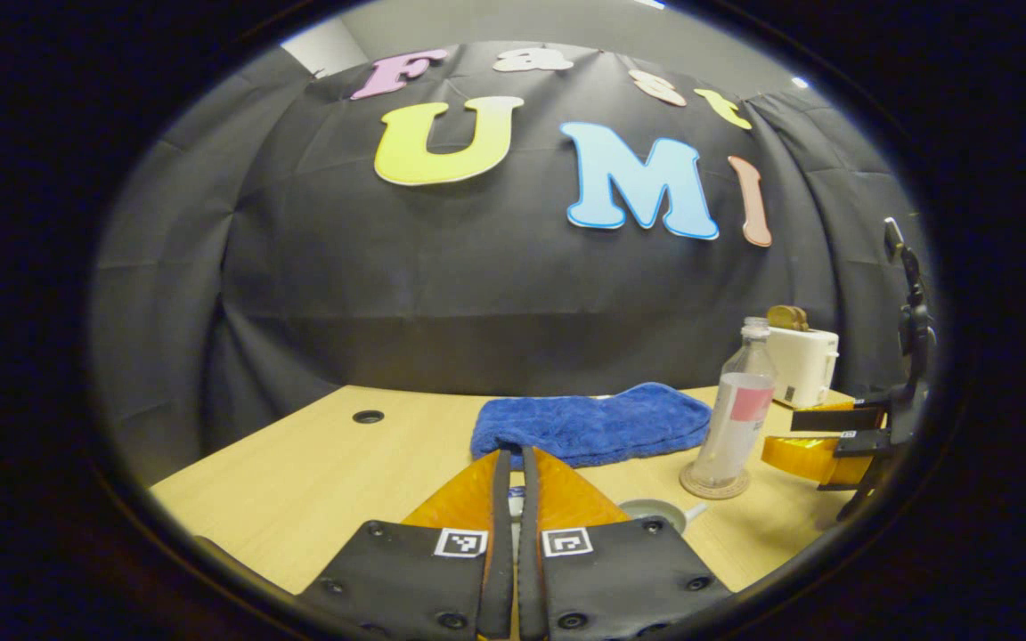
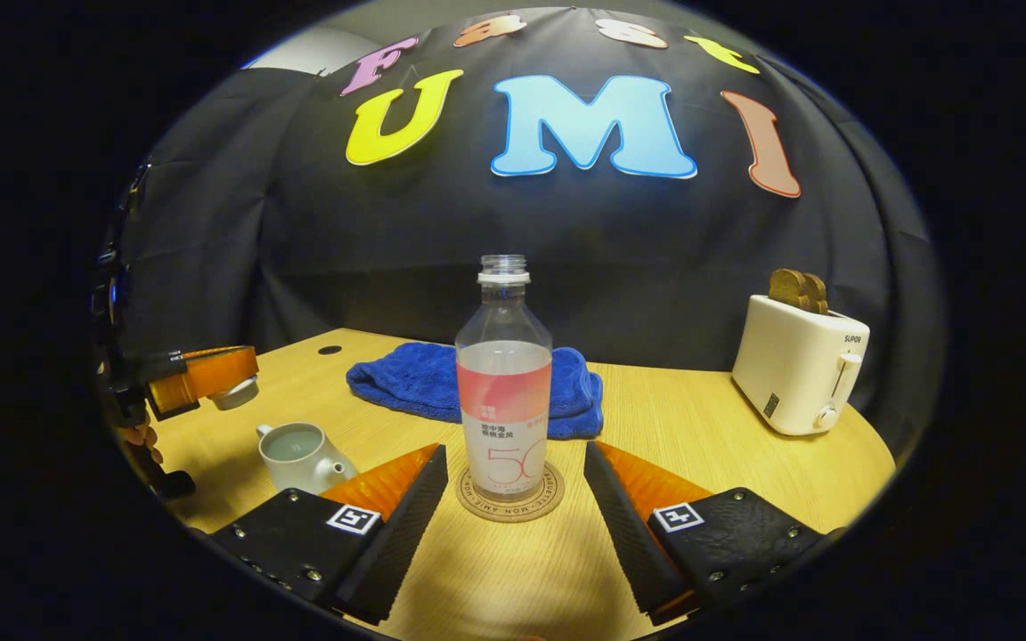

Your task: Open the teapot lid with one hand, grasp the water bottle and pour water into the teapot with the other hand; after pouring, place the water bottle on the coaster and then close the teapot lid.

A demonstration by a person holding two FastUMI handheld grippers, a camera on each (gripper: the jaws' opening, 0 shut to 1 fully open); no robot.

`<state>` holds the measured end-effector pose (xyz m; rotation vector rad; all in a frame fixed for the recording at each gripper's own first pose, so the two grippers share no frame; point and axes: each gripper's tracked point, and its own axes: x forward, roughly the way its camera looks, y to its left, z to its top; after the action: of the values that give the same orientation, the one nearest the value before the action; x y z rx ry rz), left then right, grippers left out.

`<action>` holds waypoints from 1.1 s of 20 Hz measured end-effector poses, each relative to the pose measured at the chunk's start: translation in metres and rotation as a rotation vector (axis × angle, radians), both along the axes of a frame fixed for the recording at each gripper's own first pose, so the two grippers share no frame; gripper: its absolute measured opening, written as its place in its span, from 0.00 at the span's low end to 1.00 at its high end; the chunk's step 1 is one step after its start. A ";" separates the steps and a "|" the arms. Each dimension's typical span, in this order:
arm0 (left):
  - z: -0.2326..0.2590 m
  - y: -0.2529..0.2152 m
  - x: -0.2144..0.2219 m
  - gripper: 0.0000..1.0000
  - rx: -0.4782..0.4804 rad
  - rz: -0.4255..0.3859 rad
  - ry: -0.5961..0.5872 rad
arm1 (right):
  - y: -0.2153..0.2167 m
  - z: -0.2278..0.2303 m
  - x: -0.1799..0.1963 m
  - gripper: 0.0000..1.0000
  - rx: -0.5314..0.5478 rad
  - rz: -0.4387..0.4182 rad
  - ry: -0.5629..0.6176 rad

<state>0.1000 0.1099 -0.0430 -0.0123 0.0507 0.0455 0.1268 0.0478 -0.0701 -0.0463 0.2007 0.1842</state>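
Now the water bottle (image 2: 505, 392) stands on its coaster (image 2: 511, 492) between the right gripper's (image 2: 513, 485) parted fingers, while the left gripper (image 2: 210, 378) is clamped on the teapot lid (image 2: 235, 393) above the open teapot (image 2: 299, 456).

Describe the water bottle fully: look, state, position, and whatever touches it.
The bottle is clear plastic, uncapped, with a white neck ring and a pink and white label around its middle. Water fills it roughly to the label's top. It stands upright on a round coaster on the wooden table, in front of a blue towel. The right tool is open, a finger on each side, neither touching it. Only the coaster touches it.
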 end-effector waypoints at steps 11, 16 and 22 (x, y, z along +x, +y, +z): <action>0.002 -0.074 0.005 0.09 0.046 -0.177 -0.018 | -0.005 -0.008 -0.008 0.96 0.074 0.013 0.011; -0.004 -0.090 0.007 0.09 0.078 -0.194 -0.003 | -0.007 0.002 -0.012 0.96 0.084 0.013 -0.014; -0.018 -0.092 0.017 0.09 0.095 -0.181 0.022 | -0.006 0.008 -0.016 0.96 0.085 0.020 -0.036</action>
<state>0.1173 0.0176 -0.0613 0.0880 0.0714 -0.1332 0.1104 0.0422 -0.0618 0.0324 0.1560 0.2111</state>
